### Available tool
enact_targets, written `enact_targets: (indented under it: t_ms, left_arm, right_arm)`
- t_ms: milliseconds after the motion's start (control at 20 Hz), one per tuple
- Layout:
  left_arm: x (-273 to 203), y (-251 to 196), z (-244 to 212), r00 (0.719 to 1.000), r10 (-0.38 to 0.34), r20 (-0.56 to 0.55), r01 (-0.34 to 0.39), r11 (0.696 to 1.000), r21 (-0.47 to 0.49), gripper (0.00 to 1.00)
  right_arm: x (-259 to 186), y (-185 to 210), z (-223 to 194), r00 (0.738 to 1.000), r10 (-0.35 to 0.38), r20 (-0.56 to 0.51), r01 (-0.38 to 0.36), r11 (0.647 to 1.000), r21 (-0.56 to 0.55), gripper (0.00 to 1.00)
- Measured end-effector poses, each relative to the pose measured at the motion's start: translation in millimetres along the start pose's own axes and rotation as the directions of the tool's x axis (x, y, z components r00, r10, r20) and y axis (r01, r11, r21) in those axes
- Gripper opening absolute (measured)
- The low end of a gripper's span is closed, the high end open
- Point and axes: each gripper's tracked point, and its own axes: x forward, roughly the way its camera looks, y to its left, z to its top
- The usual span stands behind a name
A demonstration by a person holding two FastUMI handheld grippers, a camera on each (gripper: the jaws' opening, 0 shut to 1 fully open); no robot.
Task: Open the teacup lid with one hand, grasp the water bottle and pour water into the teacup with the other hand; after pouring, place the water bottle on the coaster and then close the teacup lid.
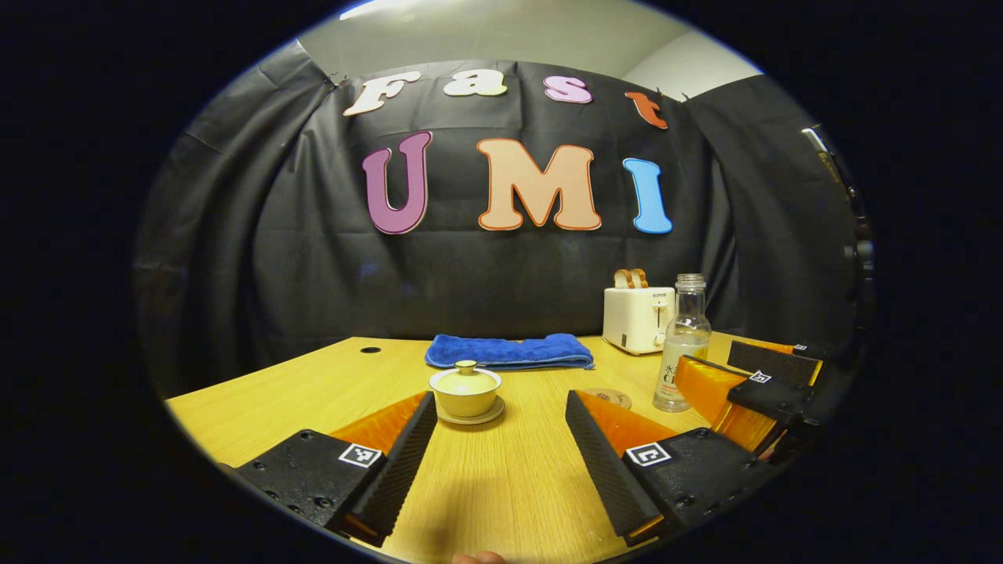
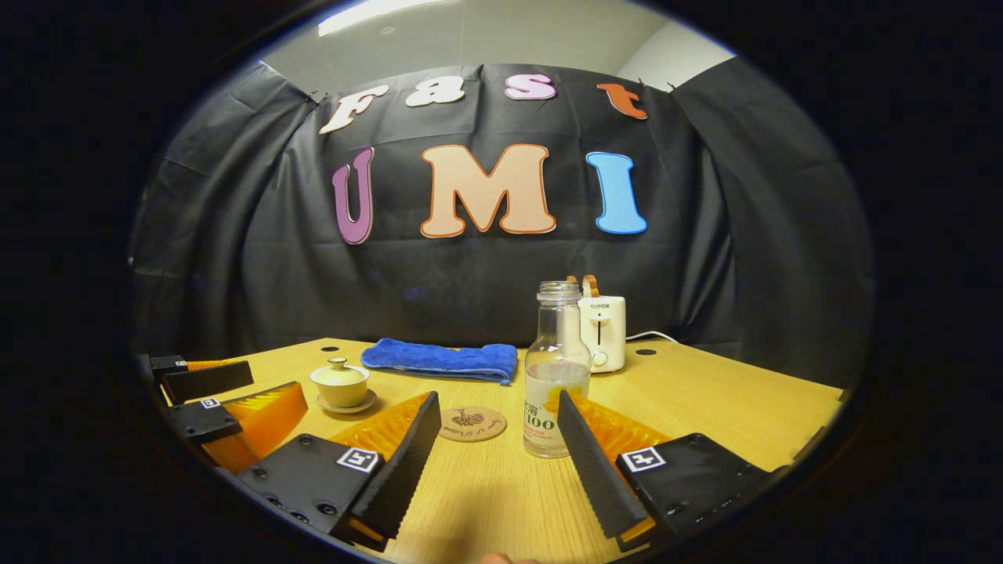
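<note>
A pale lidded teacup [image 1: 465, 391] on its saucer stands on the wooden table [image 1: 486, 486], straight ahead of my left gripper [image 1: 500, 415], which is open and short of it. A clear, capless water bottle [image 2: 555, 368] stands upright, partly filled. It rises just beyond my open right gripper [image 2: 495, 419], close to the right finger. A round cork coaster [image 2: 472, 424] lies flat left of the bottle. In the left gripper view the bottle [image 1: 684, 342] and coaster [image 1: 608, 398] sit to the right, with the right gripper [image 1: 744, 384] beside the bottle. The right gripper view has the teacup [image 2: 340, 385] and left gripper [image 2: 219, 407] at the left.
A folded blue towel [image 1: 509, 352] lies behind the teacup near the wall. A white toaster [image 1: 638, 317] holding bread slices stands at the back, behind the bottle, its cord trailing right [image 2: 654, 336]. Small round holes mark the table's far edge [image 2: 645, 352].
</note>
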Motion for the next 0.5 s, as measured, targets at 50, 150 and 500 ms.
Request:
enact_targets:
  t_ms: [50,150,500]
  left_arm:
    - [-0.2,0.3,0.6,1.000,0.001,0.000,-0.001,1.000,-0.004,0.96]
    - [-0.3,0.6,0.7,1.000,0.005,-0.001,-0.005,1.000,-0.004,0.97]
    - [1.1,2.2,0.6,1.000,0.013,0.004,-0.013,1.000,0.001,0.97]
  right_arm:
    - [0.0,-0.2,0.7,1.000,0.000,0.001,0.000,1.000,0.000,0.95]
    - [-0.2,-0.1,1.1,1.000,0.000,0.001,0.000,1.000,0.000,0.95]
    - [0.1,1.0,0.6,1.000,0.006,-0.001,-0.006,1.000,0.000,0.95]
